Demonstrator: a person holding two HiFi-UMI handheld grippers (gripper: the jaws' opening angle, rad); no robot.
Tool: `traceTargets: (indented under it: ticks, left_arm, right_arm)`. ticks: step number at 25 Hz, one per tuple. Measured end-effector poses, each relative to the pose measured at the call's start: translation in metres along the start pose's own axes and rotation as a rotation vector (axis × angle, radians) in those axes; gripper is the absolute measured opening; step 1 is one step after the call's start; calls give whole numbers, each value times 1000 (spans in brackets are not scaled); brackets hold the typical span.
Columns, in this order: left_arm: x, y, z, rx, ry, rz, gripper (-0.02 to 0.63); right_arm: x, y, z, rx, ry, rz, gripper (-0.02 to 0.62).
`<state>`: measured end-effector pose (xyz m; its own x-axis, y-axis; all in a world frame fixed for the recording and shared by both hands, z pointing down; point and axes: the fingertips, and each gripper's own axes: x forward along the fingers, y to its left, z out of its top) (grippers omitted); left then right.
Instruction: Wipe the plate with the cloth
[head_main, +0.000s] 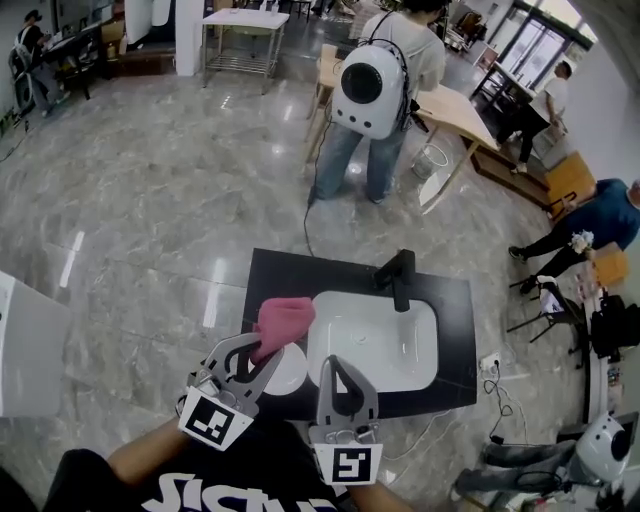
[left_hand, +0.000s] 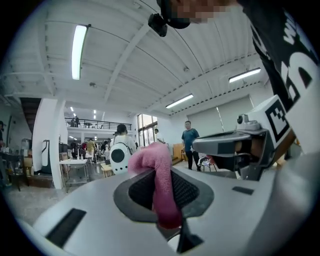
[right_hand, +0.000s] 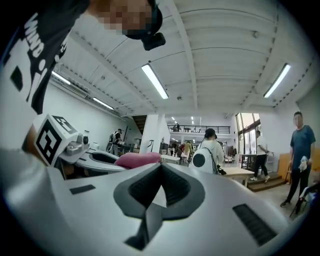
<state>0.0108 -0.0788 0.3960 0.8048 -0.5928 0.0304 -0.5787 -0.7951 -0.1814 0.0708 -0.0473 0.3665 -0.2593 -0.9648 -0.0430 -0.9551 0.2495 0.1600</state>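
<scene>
In the head view my left gripper (head_main: 262, 347) is shut on a pink cloth (head_main: 283, 322), which bunches up past its fingertips. A white plate (head_main: 290, 375) lies below it on the black counter (head_main: 280, 275), partly hidden by that gripper. My right gripper (head_main: 331, 364) is held beside it over the counter's front edge, shut and empty. In the left gripper view the cloth (left_hand: 161, 190) is pinched between the pads and hangs down, with the right gripper (left_hand: 235, 147) alongside. In the right gripper view the jaws (right_hand: 161, 167) meet with nothing between them, and the cloth (right_hand: 135, 159) shows at left.
A white sink (head_main: 375, 345) with a black faucet (head_main: 400, 278) is set in the counter right of the plate. A person with a white backpack (head_main: 372, 90) stands beyond by a wooden table (head_main: 455, 108). Other people are at the right (head_main: 590, 225). A socket strip (head_main: 490, 362) lies on the floor.
</scene>
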Motion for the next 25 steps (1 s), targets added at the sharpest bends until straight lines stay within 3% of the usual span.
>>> traceTargets:
  ticks: [7, 25]
  left_arm:
    - [-4, -7, -20, -22, 17, 15, 63]
    - [-14, -13, -13, -1, 22, 17, 63]
  right_arm:
    - [-5, 2, -35, 74, 95, -16, 20]
    - [-8, 9, -30, 74, 102, 18, 20]
